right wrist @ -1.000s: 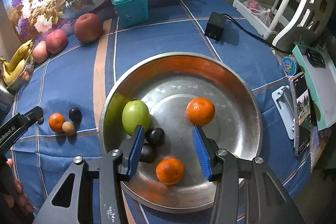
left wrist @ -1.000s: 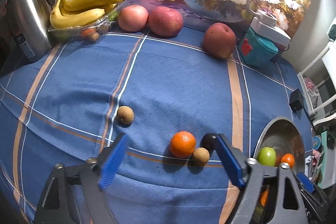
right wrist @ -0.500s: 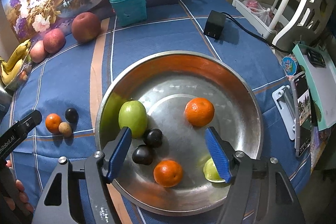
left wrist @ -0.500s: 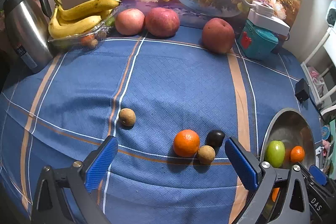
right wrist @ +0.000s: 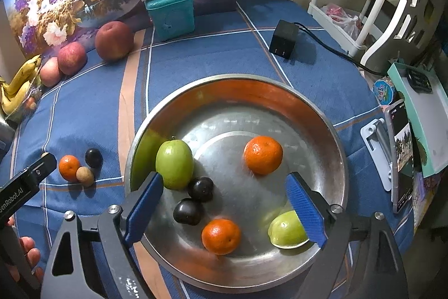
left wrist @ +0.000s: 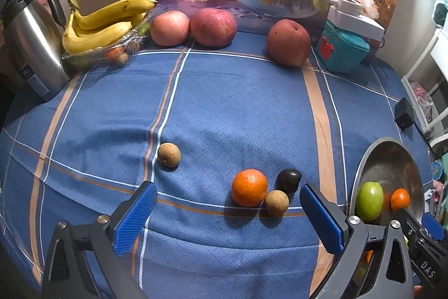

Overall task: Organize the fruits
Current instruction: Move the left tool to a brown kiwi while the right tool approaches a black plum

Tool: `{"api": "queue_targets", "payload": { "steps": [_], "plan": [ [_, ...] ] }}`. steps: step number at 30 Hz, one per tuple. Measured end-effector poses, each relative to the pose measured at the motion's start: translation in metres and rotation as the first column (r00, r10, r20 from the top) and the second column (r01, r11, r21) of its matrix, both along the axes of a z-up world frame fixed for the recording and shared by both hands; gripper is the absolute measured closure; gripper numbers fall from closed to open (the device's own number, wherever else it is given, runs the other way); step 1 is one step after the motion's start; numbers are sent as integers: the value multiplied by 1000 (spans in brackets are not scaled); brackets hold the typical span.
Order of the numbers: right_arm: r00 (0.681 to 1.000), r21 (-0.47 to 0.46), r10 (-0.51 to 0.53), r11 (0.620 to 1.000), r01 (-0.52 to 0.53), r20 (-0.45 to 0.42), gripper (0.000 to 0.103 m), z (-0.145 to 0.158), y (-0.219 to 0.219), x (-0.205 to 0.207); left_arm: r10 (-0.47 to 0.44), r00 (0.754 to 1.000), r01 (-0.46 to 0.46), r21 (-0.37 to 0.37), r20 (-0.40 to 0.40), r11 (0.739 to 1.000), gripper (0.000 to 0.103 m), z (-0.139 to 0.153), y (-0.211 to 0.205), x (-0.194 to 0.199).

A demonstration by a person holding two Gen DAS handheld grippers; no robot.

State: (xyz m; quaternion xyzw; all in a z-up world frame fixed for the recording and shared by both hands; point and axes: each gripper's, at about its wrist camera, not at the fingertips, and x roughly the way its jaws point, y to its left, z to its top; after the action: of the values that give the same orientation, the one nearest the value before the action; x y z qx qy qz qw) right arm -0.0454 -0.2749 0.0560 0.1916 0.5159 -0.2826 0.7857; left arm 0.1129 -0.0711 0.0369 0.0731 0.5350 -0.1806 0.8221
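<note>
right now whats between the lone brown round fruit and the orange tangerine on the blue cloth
Nothing: in the left wrist view only bare blue checked cloth lies between the lone brown round fruit and the orange tangerine.

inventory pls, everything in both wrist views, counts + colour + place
metal bowl: 1, silver, right on cloth
green fruits: 2, in bowl
tangerines: 2 in bowl, 1 on cloth left of it
dark plums: 2 in bowl, 1 on cloth
brown round fruits: 2, on cloth
apples: 3, red, by painting
bananas: 1 bunch, yellow, on clear tray
kettle: 1, steel, far left
teal box: 1, under white lamp
black adapter: 1, behind bowl
phone: 1, right edge
left gripper: open, empty
right gripper: jaws just opened, over bowl
</note>
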Motion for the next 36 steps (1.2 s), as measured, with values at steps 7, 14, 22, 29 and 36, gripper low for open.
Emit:
{"api": "queue_targets", "payload": {
  "steps": [7, 14, 22, 29, 36],
  "plan": [
    [1000, 8, -10, 1000, 9, 18, 13, 0, 0, 0, -12, 1000, 12, -2, 2, 1000, 0, 1, 0, -1],
    [999, 7, -20, 1000, 20, 33, 13, 4, 1, 2, -31, 999, 31, 22, 14, 999, 0, 3, 2, 0],
    [1000, 2, 22, 1000, -22, -4, 13, 3, 14, 16, -34, 998, 31, 61, 50, 998, 0, 10, 13, 4],
    [996, -7, 83, 997, -83, -30, 13, 3, 32, 29, -19, 995, 4, 141, 100, 990, 0, 16, 34, 13],
    [991, -7, 131, 991, -131, -10, 13, 9, 51, 41, 34, 991, -54, 157, 129, 986, 0, 25, 62, 23]
  ]
}}
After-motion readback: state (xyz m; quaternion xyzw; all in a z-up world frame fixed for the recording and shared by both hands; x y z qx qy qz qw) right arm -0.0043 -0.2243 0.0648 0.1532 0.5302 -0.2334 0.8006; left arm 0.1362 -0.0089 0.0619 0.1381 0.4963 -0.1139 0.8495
